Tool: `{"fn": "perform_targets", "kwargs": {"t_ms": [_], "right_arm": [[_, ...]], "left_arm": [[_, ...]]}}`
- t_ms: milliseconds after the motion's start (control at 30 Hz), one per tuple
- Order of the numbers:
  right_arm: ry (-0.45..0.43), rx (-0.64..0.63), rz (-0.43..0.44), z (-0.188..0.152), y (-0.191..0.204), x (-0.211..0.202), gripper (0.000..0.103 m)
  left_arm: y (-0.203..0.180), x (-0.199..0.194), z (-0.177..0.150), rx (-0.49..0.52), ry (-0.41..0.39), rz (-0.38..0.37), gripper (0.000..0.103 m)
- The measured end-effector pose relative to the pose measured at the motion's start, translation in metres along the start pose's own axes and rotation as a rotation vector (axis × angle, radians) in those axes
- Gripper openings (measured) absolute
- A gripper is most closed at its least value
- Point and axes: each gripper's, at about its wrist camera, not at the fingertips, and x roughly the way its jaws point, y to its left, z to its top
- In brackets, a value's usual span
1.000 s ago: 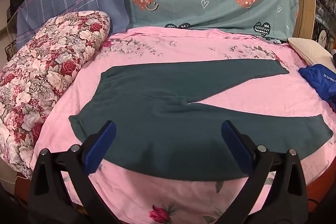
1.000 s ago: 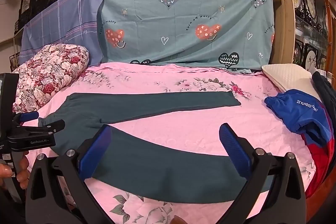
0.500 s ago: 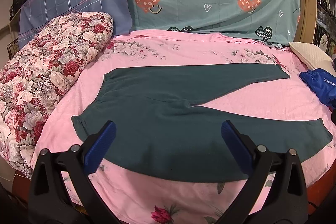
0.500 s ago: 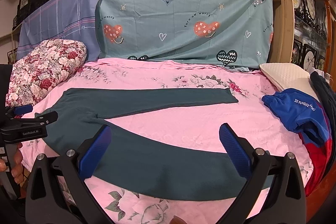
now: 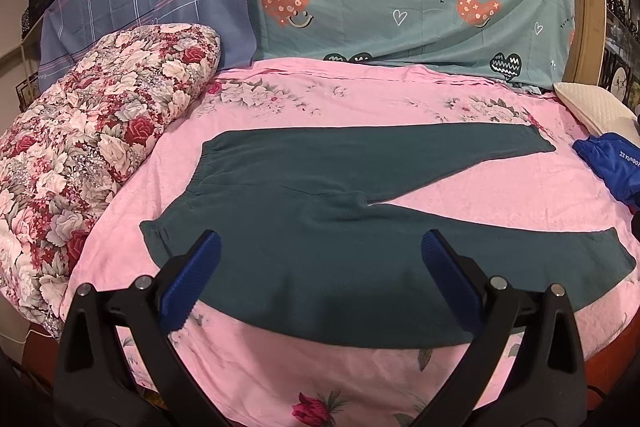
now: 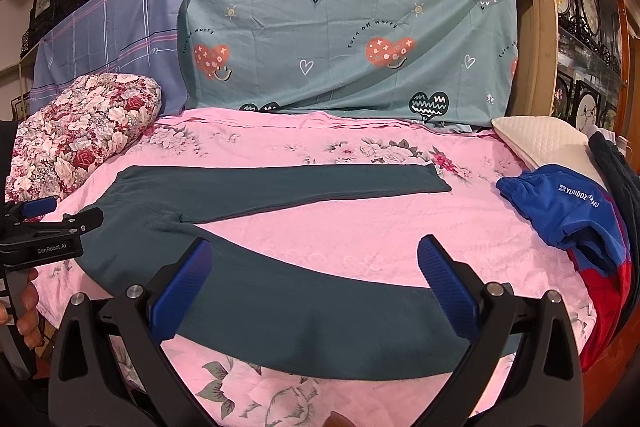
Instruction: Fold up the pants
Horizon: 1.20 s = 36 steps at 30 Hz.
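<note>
Dark green pants lie flat on the pink bed, unfolded, legs splayed in a V. Long axis runs along the near edge: waistband toward the bed's left end, cuffs toward the right.

Left hand-held gripper: spread, empty, just short of the seat, nearer the waistband.

Right hand-held gripper: spread, empty, before the near leg.

Floral quilt at the left end and blue garment at the right, both clear of the pants. Nothing obstructs.

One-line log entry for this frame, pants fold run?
stage: pre-grasp | pants: flat on bed, legs spread, unfolded | left gripper: open, above waist end | right gripper: open, above near leg
</note>
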Motion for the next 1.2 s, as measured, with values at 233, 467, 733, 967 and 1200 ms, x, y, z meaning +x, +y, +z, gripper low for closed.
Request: {"fn": "perform_targets", "kwargs": {"t_ms": [233, 467, 733, 967, 1200], "right_arm": [[0.001, -0.001, 0.0, 0.0002, 0.0013, -0.0003, 0.102], [0.001, -0.002, 0.002, 0.0012, 0.0011, -0.0006, 0.102], [0.0, 0.0, 0.001, 0.0007, 0.0016, -0.0006, 0.102], [0.006, -0.004, 0.006, 0.0011, 0.0026, 0.0006, 0.102], [0.005, -0.019, 0.007, 0.0014, 0.0056, 0.0015, 0.102]], "left_arm": [[0.0025, 0.0, -0.001, -0.005, 0.0, 0.0, 0.101], [0.0031, 0.0001, -0.0014, -0.006, 0.0, 0.001, 0.101], [0.0039, 0.0004, -0.0018, -0.005, 0.0, -0.001, 0.101], [0.0063, 0.0009, -0.0041, -0.006, 0.001, 0.001, 0.101], [0.0063, 0.0016, -0.0032, -0.005, 0.002, 0.004, 0.101]]}}
